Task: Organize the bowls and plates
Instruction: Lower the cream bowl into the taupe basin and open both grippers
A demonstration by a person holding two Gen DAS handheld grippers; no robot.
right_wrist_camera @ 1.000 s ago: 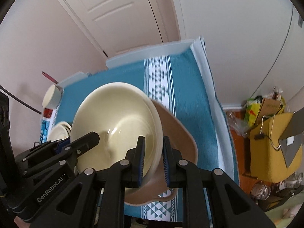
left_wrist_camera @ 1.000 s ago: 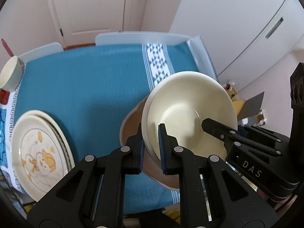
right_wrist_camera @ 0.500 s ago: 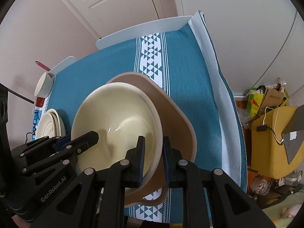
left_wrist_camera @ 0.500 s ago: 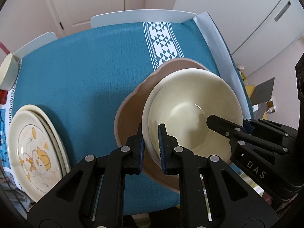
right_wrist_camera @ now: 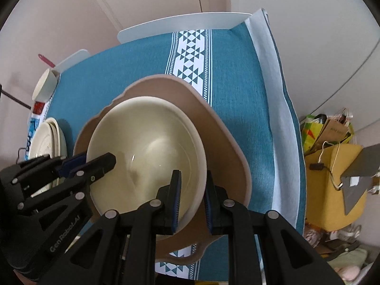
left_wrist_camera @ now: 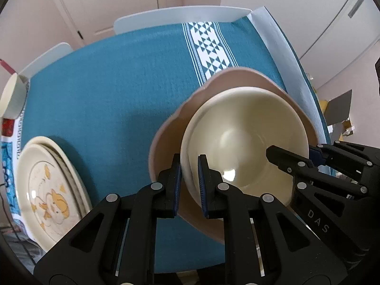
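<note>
Left gripper (left_wrist_camera: 189,169): blue-padded fingers (left_wrist_camera: 177,180) pinch the near-left rim of the cream bowl (left_wrist_camera: 244,140), one pad outside the wall, one inside. Jaws narrow, pressed onto the rim.

Right gripper (right_wrist_camera: 192,187): same sort of hold on the opposite rim of that bowl, pads (right_wrist_camera: 176,191) clamped on either side of the wall. In the left wrist view it enters from the right edge, its tip reaching over the bowl's rim.

Cream bowl: held between both grippers, tilted a little, glossy inside with a highlight near the bottom. It sits within the outline of the tan plate (right_wrist_camera: 225,140), which has a wavy, irregular edge. Whether the bowl's base touches the plate cannot be told (the bowl itself hides the contact).

Tan plate: lies on the teal tablecloth (left_wrist_camera: 106,99), toward the near-right part of the table, overlapping the white triangle-patterned band (right_wrist_camera: 190,64).

Left of it, apart: a stack of cream plates (left_wrist_camera: 47,190), the top one printed with an orange cartoon figure; it casts a shadow on the cloth.

Farther, at the far-left table edge: a small cream cup (left_wrist_camera: 11,97), with something red sticking up behind it.

Beyond the table: two white chair backs (right_wrist_camera: 180,26), pink walls, a white door (left_wrist_camera: 114,2)
</note>
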